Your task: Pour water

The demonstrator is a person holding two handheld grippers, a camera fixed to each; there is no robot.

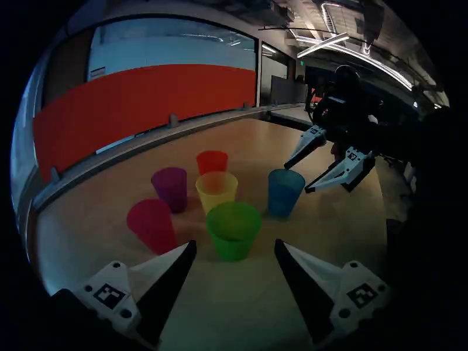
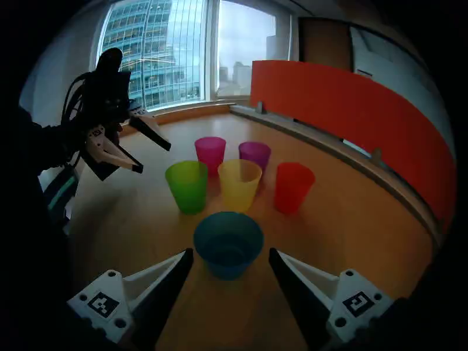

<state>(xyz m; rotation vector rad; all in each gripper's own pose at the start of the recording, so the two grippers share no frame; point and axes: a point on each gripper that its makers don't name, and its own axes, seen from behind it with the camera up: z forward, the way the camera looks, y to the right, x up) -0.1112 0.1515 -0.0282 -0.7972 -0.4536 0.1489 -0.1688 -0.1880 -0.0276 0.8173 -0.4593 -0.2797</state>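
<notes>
Several plastic cups stand upright in a cluster on the wooden table (image 1: 333,228). In the left gripper view I see the green cup (image 1: 233,229) nearest, then yellow (image 1: 216,190), magenta (image 1: 151,224), purple (image 1: 171,187), red (image 1: 212,161) and blue (image 1: 285,191). My left gripper (image 1: 234,243) is open, its fingertips just short of the green cup. In the right gripper view the blue cup (image 2: 228,243) stands just ahead of my open right gripper (image 2: 230,253), between its fingertips and untouched. Behind it are the green (image 2: 187,186), yellow (image 2: 239,182) and red (image 2: 292,186) cups.
An orange wall panel (image 1: 140,105) on a low ledge runs along the table's far edge. Windows (image 2: 169,52) lie beyond the table end. The right gripper (image 1: 297,178) hangs by the blue cup, and the left gripper (image 2: 154,158) is held up beside the green cup.
</notes>
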